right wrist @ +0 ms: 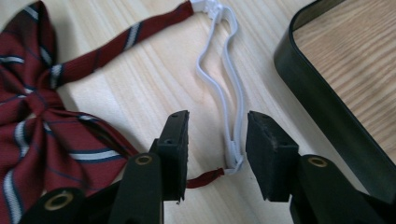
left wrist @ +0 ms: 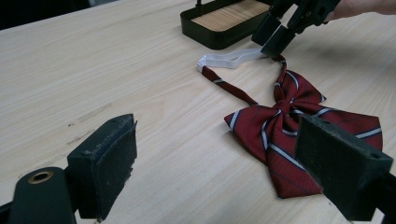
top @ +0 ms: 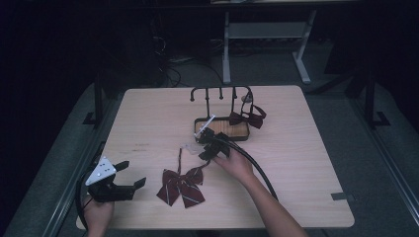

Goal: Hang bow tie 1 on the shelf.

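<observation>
Right tongs [right wrist: 215,154] straddling white elastic loop [right wrist: 231,98] of striped maroon fabric bow tie [right wrist: 42,121], pads apart, not pressing. Left tongs [left wrist: 224,168] hovering wide apart over pale wood-grain desk [left wrist: 93,70].

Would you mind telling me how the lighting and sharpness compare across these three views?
High view: dim and bluish, surroundings nearly black, the bow tie readable but soft. Left gripper view: bright and even, the near jaws slightly blurred, the bow tie crisp. Right gripper view: bright, the white elastic loop sharp, with a soft shadow beside the tray.

bare table left, tray [top: 239,134] blocks behind bow tie [top: 181,186]
</observation>
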`<move>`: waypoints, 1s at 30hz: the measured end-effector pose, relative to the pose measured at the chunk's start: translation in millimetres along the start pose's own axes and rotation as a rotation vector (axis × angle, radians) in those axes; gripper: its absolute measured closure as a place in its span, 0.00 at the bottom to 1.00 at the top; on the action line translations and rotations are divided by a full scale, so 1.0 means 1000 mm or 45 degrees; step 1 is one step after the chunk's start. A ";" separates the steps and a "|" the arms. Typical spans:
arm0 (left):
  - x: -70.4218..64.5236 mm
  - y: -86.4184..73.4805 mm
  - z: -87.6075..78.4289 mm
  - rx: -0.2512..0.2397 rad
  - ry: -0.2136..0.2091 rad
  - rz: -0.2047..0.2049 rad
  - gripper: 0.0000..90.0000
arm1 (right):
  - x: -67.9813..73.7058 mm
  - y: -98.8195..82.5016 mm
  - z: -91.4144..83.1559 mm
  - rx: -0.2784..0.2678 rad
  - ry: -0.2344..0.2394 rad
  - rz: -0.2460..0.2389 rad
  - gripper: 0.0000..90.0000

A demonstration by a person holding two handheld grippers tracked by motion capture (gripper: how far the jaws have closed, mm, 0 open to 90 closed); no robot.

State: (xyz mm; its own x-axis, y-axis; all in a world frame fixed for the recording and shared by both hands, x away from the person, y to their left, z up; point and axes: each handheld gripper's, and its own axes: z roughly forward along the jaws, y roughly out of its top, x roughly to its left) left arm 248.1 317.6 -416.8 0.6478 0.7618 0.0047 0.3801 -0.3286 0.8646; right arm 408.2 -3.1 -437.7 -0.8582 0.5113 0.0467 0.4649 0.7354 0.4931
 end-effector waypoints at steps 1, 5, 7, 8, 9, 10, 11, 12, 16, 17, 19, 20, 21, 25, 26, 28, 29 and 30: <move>0.000 0.000 0.000 0.000 0.000 0.000 0.14 | 0.000 0.000 0.000 0.000 0.000 0.000 0.66; 0.001 0.000 0.000 -0.003 -0.001 -0.005 0.14 | -0.002 -0.001 0.004 0.020 -0.006 0.013 0.68; 0.001 0.000 0.001 0.000 -0.003 -0.001 0.14 | -0.003 -0.001 0.005 0.030 -0.007 0.019 0.68; 0.000 0.000 0.001 0.002 -0.003 -0.003 0.14 | -0.004 -0.001 0.006 0.034 -0.008 0.022 0.69; 0.001 0.001 0.001 0.000 -0.002 -0.002 0.14 | -0.004 -0.001 0.006 0.037 -0.004 0.029 0.70; 0.001 0.001 0.001 -0.002 -0.003 -0.002 0.14 | -0.005 -0.002 0.007 0.043 -0.004 0.033 0.70; 0.001 0.001 0.001 -0.001 -0.005 -0.002 0.14 | -0.005 -0.002 0.008 0.048 -0.007 0.031 0.72; 0.001 0.001 0.001 -0.001 -0.005 -0.002 0.14 | -0.005 -0.002 0.008 0.048 -0.007 0.031 0.72; 0.002 0.000 0.000 0.004 -0.003 0.002 0.14 | -0.007 -0.001 0.008 0.054 -0.002 0.033 0.76; 0.002 0.000 0.000 0.005 -0.002 0.001 0.14 | -0.007 -0.001 0.008 0.056 -0.001 0.034 0.77; 0.002 0.000 0.000 0.003 -0.003 -0.001 0.14 | -0.008 -0.002 0.010 0.061 0.005 0.032 0.80; 0.002 0.000 0.001 0.004 -0.003 0.001 0.14 | -0.008 -0.001 0.010 0.063 0.007 0.035 0.81; 0.001 0.001 0.001 0.005 -0.003 0.002 0.14 | -0.008 -0.001 0.010 0.066 0.007 0.036 0.82; 0.001 0.001 0.001 0.004 -0.003 0.002 0.14 | -0.007 -0.001 0.010 0.068 0.008 0.032 0.84; 0.001 0.001 0.001 0.002 -0.003 0.001 0.14 | -0.007 -0.001 0.010 0.067 0.011 0.035 0.84; 0.001 0.001 0.000 -0.002 0.001 0.003 0.14 | -0.007 -0.001 0.009 0.069 0.005 0.033 0.84; 0.001 0.001 0.000 -0.007 0.000 -0.003 0.14 | -0.007 -0.001 0.009 0.069 0.005 0.033 0.84; 0.001 0.001 0.000 -0.004 0.000 -0.001 0.14 | -0.007 -0.001 0.009 0.070 0.000 0.034 0.84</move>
State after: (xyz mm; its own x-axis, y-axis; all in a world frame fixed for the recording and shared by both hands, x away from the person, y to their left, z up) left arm 249.1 318.6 -415.9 0.6476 0.7620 0.0044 0.3786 -0.3267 0.8660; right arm 415.6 -3.5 -445.9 -0.8453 0.5310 0.0596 0.4991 0.7448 0.4430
